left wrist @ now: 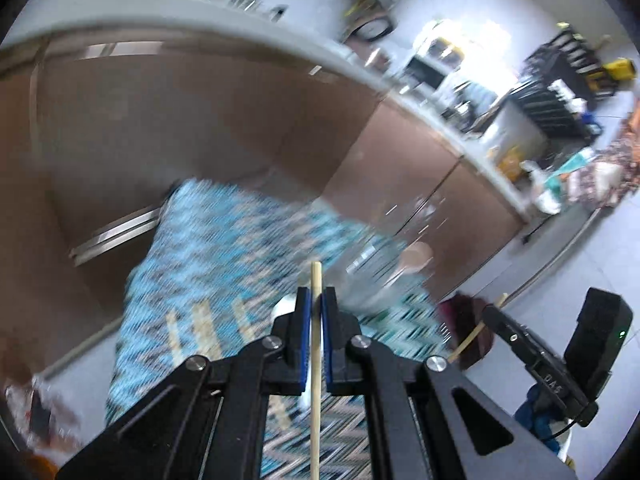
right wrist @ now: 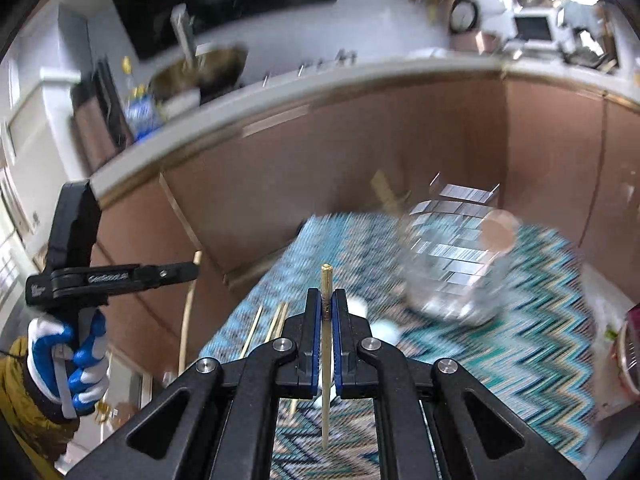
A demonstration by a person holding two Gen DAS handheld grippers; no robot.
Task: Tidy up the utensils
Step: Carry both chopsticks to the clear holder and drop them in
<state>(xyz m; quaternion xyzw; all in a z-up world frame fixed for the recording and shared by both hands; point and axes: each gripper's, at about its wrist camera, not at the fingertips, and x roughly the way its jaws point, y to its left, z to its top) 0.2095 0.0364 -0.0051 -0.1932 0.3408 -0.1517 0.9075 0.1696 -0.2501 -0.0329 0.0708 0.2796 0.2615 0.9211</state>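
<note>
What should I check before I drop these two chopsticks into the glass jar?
1. Left gripper shut on a chopstick: ok.
2. Right gripper shut on its chopstick: ok.
3. Sticks sit straight between the fingers: ok.
4. Glass jar upright on the zigzag mat: cannot tell, blurred.
5. Jar mouth free: cannot tell.
6. Loose chopsticks lie on the mat, left to collect: not ok.

one glass jar (right wrist: 456,264), several loose chopsticks (right wrist: 252,330)
</note>
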